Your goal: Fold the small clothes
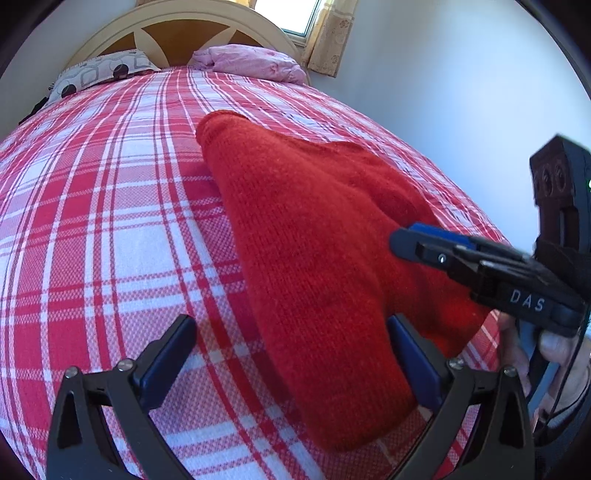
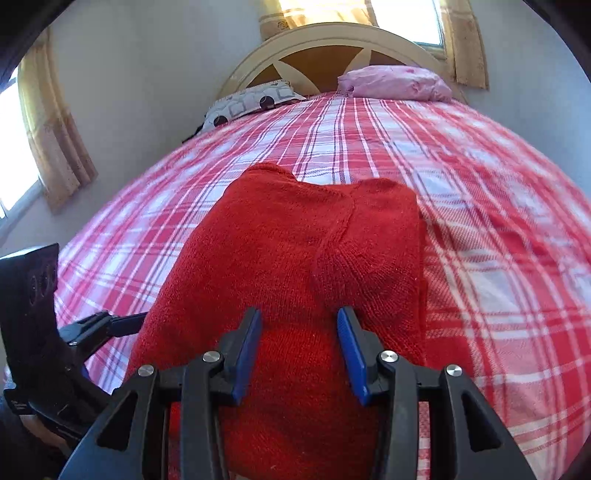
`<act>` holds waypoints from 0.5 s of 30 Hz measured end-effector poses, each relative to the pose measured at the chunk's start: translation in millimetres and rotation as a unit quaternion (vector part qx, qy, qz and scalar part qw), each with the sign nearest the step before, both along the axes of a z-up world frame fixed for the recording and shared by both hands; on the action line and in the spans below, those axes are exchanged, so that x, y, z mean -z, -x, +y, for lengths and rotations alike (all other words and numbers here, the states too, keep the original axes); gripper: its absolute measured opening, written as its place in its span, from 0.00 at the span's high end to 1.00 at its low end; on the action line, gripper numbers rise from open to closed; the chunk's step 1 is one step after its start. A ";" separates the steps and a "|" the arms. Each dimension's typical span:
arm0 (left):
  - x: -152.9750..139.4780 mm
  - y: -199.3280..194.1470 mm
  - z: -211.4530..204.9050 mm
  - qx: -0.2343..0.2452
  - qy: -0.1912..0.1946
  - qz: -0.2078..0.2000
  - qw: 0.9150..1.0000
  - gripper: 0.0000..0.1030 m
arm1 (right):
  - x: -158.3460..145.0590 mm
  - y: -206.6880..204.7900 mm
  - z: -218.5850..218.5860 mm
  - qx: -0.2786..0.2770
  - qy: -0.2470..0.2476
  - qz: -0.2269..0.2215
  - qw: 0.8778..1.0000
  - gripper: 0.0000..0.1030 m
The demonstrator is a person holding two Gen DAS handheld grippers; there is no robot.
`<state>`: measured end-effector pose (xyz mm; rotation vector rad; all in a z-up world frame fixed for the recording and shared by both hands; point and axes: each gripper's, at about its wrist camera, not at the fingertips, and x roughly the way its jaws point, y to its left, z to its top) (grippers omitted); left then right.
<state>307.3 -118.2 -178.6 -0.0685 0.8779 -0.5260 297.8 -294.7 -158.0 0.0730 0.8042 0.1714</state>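
The red knitted garment (image 2: 295, 258) lies on the plaid-covered bed (image 2: 480, 221), partly folded into a long strip whose axis runs away from both cameras toward the headboard (image 2: 332, 48) — its near end sits right under the right hand-held gripper (image 2: 299, 354). That gripper is the nearer one, jaws parted over the knit and clamping nothing. The left hand-held gripper (image 1: 291, 362) stands wide open beside the garment's left edge — one finger on the cloth's border, the other over bare bedspread.

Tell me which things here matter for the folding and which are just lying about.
For the job:
red knit garment
left gripper, open
right gripper, open
plaid bedspread, the work surface

Just lying about:
patterned pillow
pink bundle
headboard
curtains
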 end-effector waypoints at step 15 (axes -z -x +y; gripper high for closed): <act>1.7 3.3 -7.2 0.004 -0.025 -0.002 1.000 0.00 | 23.4 -77.8 -42.6 0.051 -0.047 0.079 0.994 0.55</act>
